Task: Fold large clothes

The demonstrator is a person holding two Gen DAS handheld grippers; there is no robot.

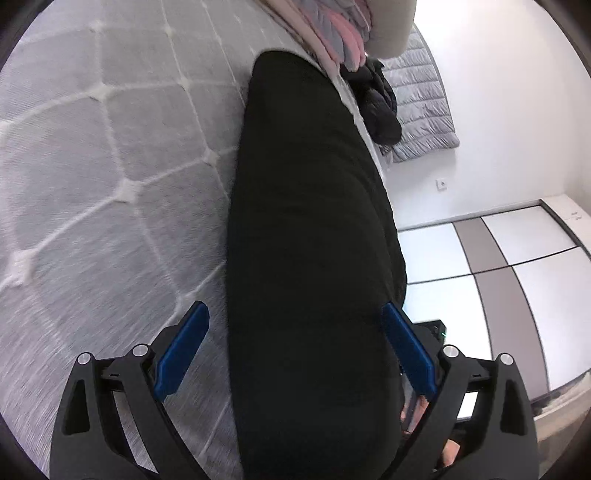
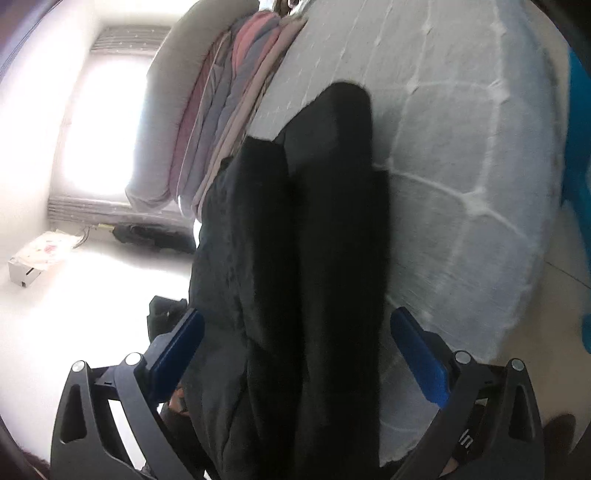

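The left claw (image 1: 295,332) has its blue pads (image 1: 183,350) spread wide apart, one on each side of a long black garment (image 1: 306,240) that runs from between them away toward the far end of the bed (image 1: 92,166). Whether the pads touch the cloth cannot be told; they stand well apart and do not clamp it. The garment lies folded lengthwise along the edge of the grey quilted bed cover, with the cover to its left and the white floor (image 1: 480,129) to its right. At the far end sits a stack of pink and grey bedding (image 1: 340,33), and beside it a smaller dark jacket (image 1: 380,99) rests on a grey padded quilt (image 1: 421,110). A wardrobe with white and grey panels (image 1: 517,266) stands on the right.

The right claw (image 2: 295,336) is likewise spread wide, its blue pads (image 2: 177,350) flanking the same black garment (image 2: 332,240), which here shows two long dark layers side by side on the bed (image 2: 461,166). The pink and grey bedding (image 2: 229,110) lies at the far end, a bright window (image 2: 99,122) is at the left, and a small white box (image 2: 33,262) sits on the floor.
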